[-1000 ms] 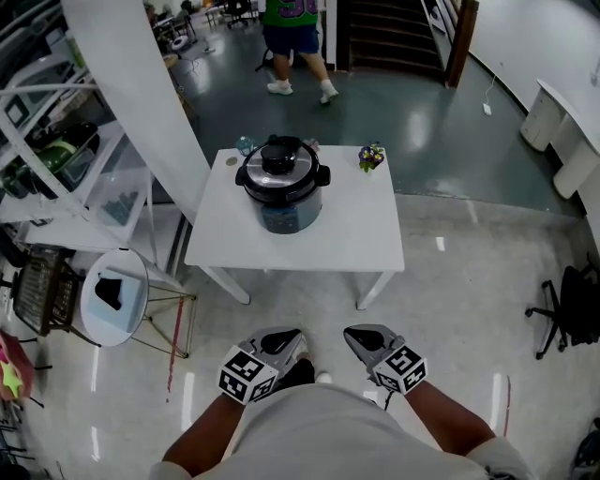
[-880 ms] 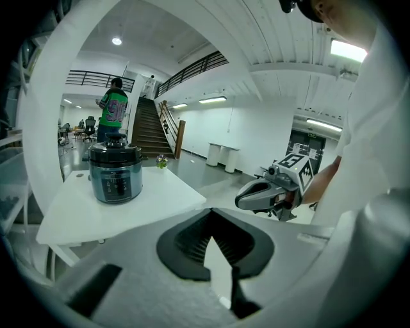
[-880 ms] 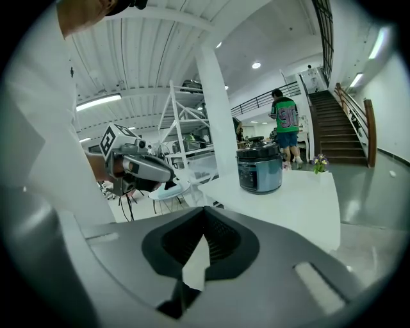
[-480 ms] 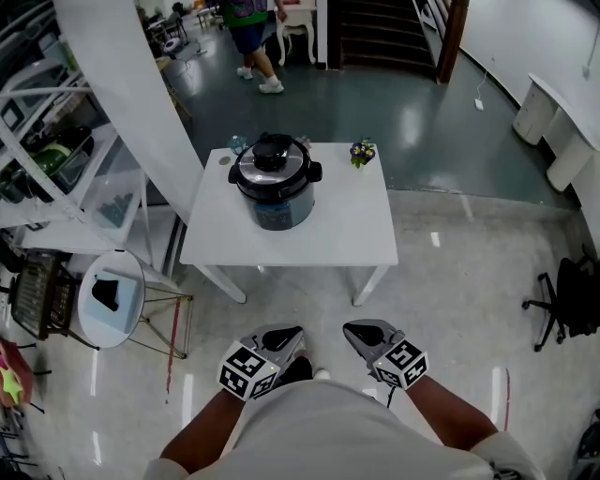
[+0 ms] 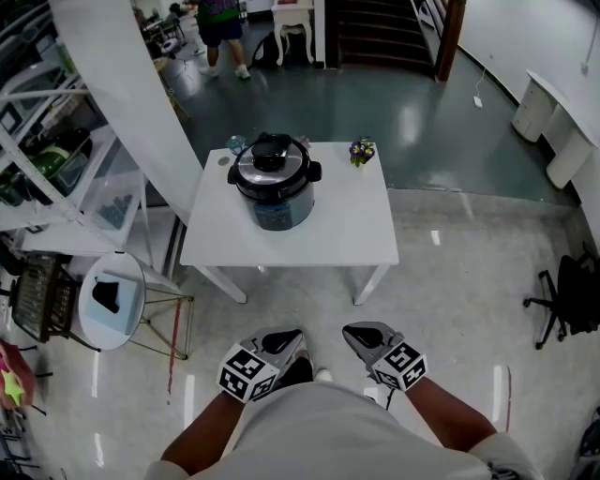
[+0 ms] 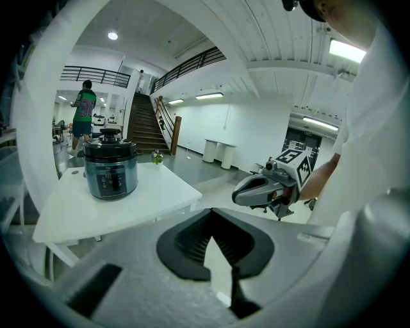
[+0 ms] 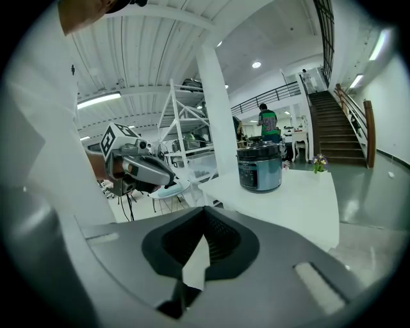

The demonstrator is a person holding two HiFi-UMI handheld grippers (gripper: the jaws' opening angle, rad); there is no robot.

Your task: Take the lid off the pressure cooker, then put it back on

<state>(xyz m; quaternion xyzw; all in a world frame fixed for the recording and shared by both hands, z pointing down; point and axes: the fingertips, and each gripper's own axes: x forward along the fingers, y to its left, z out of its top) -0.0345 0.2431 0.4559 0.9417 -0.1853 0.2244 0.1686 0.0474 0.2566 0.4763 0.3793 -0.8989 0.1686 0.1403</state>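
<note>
The pressure cooker (image 5: 274,187) stands on the tabletop (image 5: 347,230) with its lid (image 5: 270,153) seated. Well short of the cooker, the left hand-held gripper (image 5: 289,337) and the right hand-held gripper (image 5: 356,333) hang clenched and empty. The cooker lies ahead of both, more in line with the left one.

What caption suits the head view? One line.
Left gripper and right gripper shut, short of the white table bearing the lidded pressure cooker.

A small flower pot (image 5: 362,152) stands on the white table (image 5: 347,225), stairs (image 5: 380,28) beyond.
</note>
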